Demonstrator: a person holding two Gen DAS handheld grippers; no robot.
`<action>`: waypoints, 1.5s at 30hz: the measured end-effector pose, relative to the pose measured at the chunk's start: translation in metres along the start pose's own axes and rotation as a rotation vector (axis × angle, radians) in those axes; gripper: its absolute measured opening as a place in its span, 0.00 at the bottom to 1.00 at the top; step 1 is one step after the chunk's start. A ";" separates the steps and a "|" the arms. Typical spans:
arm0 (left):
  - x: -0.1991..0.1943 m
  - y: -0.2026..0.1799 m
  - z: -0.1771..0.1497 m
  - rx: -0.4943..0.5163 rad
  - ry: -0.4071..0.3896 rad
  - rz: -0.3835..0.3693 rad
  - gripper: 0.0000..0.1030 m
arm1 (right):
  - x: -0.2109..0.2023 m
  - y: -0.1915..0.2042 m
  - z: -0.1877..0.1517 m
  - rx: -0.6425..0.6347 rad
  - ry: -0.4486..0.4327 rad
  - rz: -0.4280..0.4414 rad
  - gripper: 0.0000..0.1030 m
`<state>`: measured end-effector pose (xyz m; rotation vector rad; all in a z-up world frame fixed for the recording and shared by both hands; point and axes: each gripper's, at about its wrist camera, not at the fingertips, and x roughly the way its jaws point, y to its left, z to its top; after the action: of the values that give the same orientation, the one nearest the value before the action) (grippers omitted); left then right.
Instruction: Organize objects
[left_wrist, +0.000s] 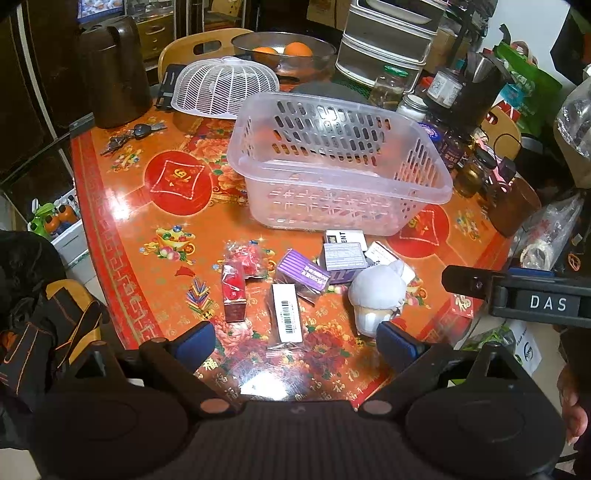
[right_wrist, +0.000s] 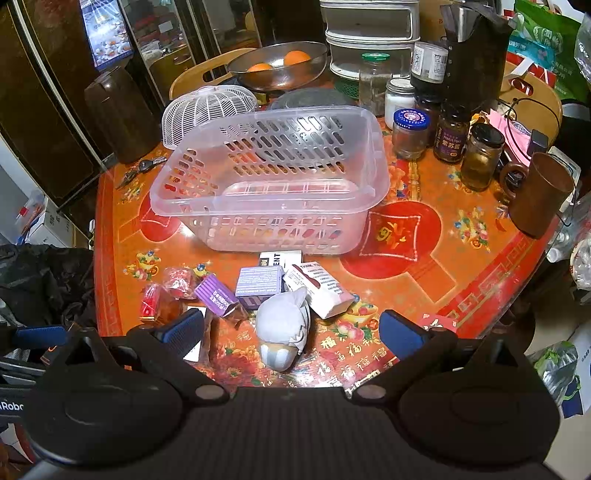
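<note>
- Left wrist view: the left gripper (left_wrist: 297, 341) hangs above the near table edge with its jaws spread wide and nothing between them.
- Ahead of the left gripper, on the near side of the basket, lies a long white carton with a barcode (left_wrist: 287, 314). A red foil-wrapped box (left_wrist: 234, 291) lies to its left and a crinkled clear packet of red sweets (left_wrist: 248, 257) just beyond that.
- Right wrist view: the right gripper (right_wrist: 291, 330) is likewise wide apart and empty. A grey-and-white plush toy (right_wrist: 284, 332) lies between its fingertip lines, not yet touched.
- Beyond the plush toy, just in front of the basket, sits a loose cluster: a purple striped box (right_wrist: 215, 296), a lilac printed box (right_wrist: 258, 282), a white box with red print (right_wrist: 317, 290) and a white-and-black box (right_wrist: 279, 259).
- The translucent perforated plastic basket (right_wrist: 373, 155) stands upright mid-table and appears empty, so no item has been sorted yet.
- Behind the basket, clutter not part of the job: a white slotted food cover (right_wrist: 207, 110) and glass jars (right_wrist: 410, 133).
- Step in hand (judgement): approach for the first pick.
- Next move (judgement): lower one gripper over the nearest item, the plush toy for the right or the barcode carton for the left, close, lift clear of the cluster and release over the basket.
- The flat carton will likely need the fingers brought down across its narrow sides.
</note>
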<state>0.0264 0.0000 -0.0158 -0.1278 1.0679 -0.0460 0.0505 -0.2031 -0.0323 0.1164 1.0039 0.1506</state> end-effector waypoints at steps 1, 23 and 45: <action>0.000 0.000 0.000 -0.001 0.000 0.002 0.93 | 0.000 0.000 0.000 0.001 0.000 -0.001 1.00; -0.003 -0.004 0.002 0.035 -0.053 0.054 0.93 | 0.007 0.005 -0.001 -0.040 -0.045 -0.057 1.00; 0.049 -0.001 -0.023 0.141 0.061 0.131 0.97 | 0.029 -0.016 -0.015 0.017 -0.041 -0.036 0.98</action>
<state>0.0298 -0.0083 -0.0694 0.0712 1.1276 -0.0075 0.0547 -0.2137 -0.0669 0.1160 0.9662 0.1065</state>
